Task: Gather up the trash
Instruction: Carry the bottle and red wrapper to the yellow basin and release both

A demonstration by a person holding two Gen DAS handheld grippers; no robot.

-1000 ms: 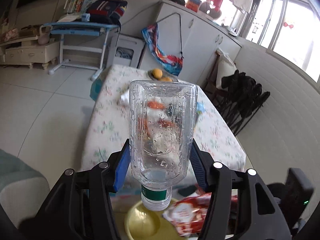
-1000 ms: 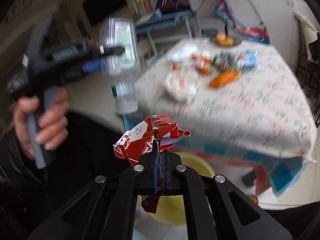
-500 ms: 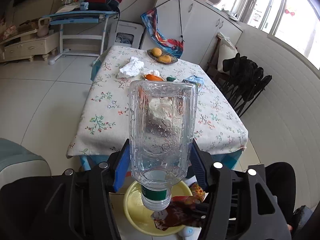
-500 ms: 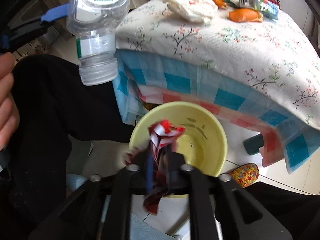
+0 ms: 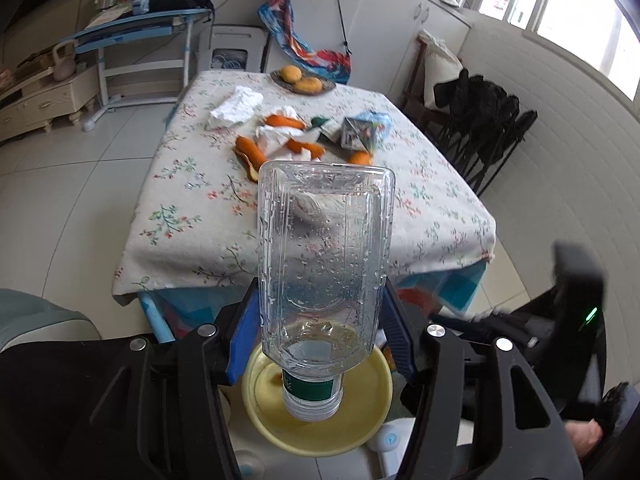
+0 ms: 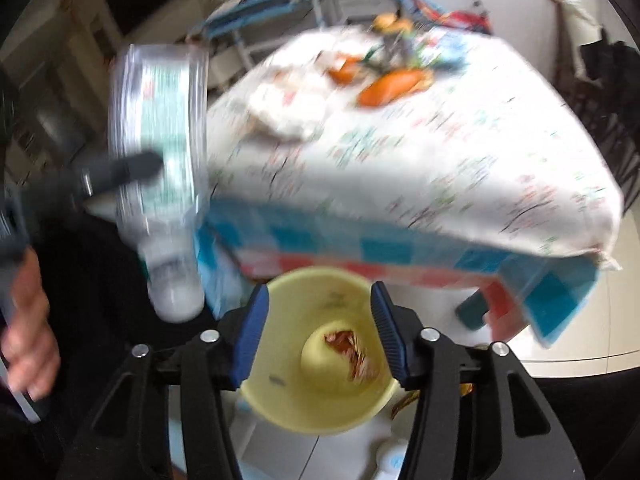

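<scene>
Left hand-held gripper [image 5: 322, 334]: blue pads closed against both sides of a clear plastic bottle [image 5: 325, 264], held inverted with its green-banded neck pointing down over the yellow bin [image 5: 372, 420]; droplets cling to the bottle's inner wall; the same bottle [image 6: 160, 160] appears blurred at the left of the right wrist view, clamped by the left tool with the person's hand [image 6: 28, 320] on its handle. Right hand-held gripper [image 6: 320, 340]: jaws spread wide with nothing between them, poised directly above the bin's [image 6: 280, 400] mouth; a crumpled red wrapper [image 6: 354, 354] lies at the bottom of the bin. Desk [image 5: 200, 216]: covered with a floral cloth over a blue-checked underlayer, standing just beyond the bin; on it lie crumpled white tissue [image 5: 236, 108], orange peels [image 5: 250, 156], a crushed drink carton [image 5: 354, 136] and a plate of fruit [image 5: 302, 80] at the far edge. Background: a blue study table [image 5: 140, 32] stacked with books and a black chair [image 5: 488, 116] to the right of the desk; the right wrist view is motion-blurred throughout.
</scene>
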